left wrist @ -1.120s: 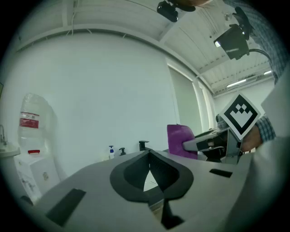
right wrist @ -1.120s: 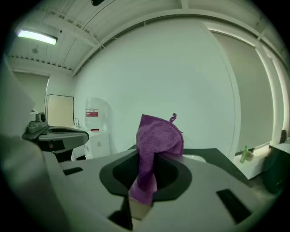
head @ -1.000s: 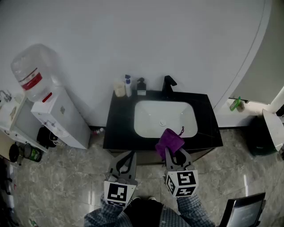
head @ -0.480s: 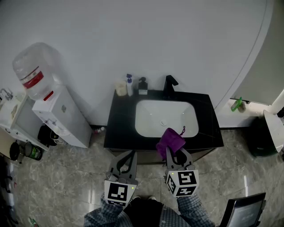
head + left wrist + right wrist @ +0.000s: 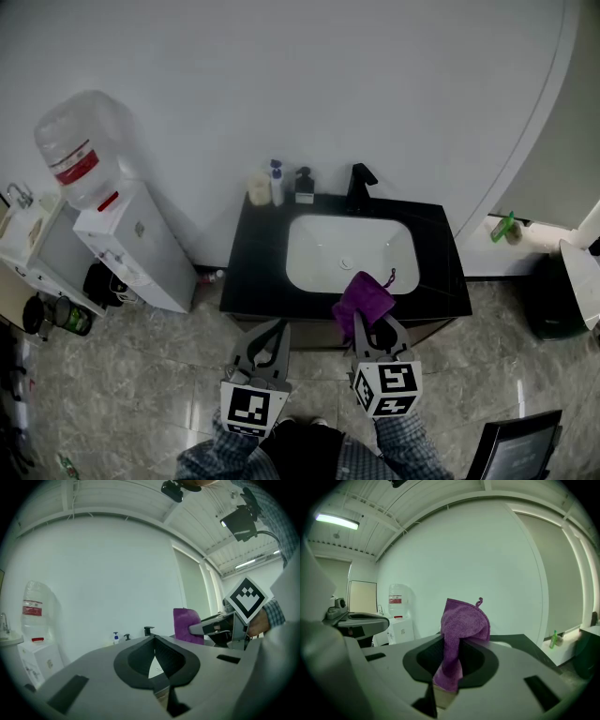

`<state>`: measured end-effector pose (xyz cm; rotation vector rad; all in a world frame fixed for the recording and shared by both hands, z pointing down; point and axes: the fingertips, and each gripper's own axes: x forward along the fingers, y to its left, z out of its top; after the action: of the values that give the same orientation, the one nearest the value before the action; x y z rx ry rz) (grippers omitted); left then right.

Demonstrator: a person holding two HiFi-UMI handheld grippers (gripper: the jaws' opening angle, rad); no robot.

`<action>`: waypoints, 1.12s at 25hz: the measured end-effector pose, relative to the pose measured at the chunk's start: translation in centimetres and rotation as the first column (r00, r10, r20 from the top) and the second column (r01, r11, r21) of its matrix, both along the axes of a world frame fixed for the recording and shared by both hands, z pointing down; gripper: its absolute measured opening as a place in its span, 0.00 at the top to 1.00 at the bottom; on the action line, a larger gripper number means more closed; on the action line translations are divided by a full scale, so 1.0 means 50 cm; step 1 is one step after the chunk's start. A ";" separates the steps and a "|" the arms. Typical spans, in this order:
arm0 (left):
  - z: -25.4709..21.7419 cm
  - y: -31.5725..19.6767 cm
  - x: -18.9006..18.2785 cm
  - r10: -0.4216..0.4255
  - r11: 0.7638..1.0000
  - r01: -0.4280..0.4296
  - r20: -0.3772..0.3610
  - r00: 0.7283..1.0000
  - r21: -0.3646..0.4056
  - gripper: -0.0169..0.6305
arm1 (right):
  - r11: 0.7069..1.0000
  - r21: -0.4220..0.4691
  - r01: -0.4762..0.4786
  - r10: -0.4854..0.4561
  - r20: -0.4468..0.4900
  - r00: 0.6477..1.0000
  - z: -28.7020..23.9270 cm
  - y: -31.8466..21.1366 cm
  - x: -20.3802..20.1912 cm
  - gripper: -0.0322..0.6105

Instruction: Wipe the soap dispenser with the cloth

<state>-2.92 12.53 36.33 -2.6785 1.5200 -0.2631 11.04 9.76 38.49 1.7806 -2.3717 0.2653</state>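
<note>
The right gripper (image 5: 373,325) is clamped on a purple cloth (image 5: 363,297) over the front edge of the black counter (image 5: 251,267), the left gripper (image 5: 266,330) beside it has its jaws together and empty, and the soap dispenser (image 5: 304,185) stands well apart at the counter's back, left of the faucet (image 5: 357,181)

I'm seeing the soap dispenser (image 5: 304,185) so small in the head view that its label won't read. The cloth's (image 5: 461,625) lower end disappears between the right gripper's (image 5: 367,323) jaws. Plaid sleeves (image 5: 412,456) and a dark panel (image 5: 516,448) run off the bottom edge.
</note>
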 end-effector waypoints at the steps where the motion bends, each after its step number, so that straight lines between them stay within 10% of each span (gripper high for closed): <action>1: -0.001 0.002 0.003 -0.003 1.000 0.003 0.002 1.000 0.001 0.97 | 1.000 0.003 0.000 0.000 0.002 1.000 -0.002 0.001 0.004 0.83; 28: 0.024 -0.084 0.066 -0.033 0.999 0.033 0.001 0.999 0.005 0.97 | 1.000 0.009 0.017 -0.017 0.011 1.000 0.016 -0.069 0.062 0.83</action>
<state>0.39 8.32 37.53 -2.6508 1.5630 -0.2617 14.16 6.30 39.31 1.7669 -2.3977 0.2634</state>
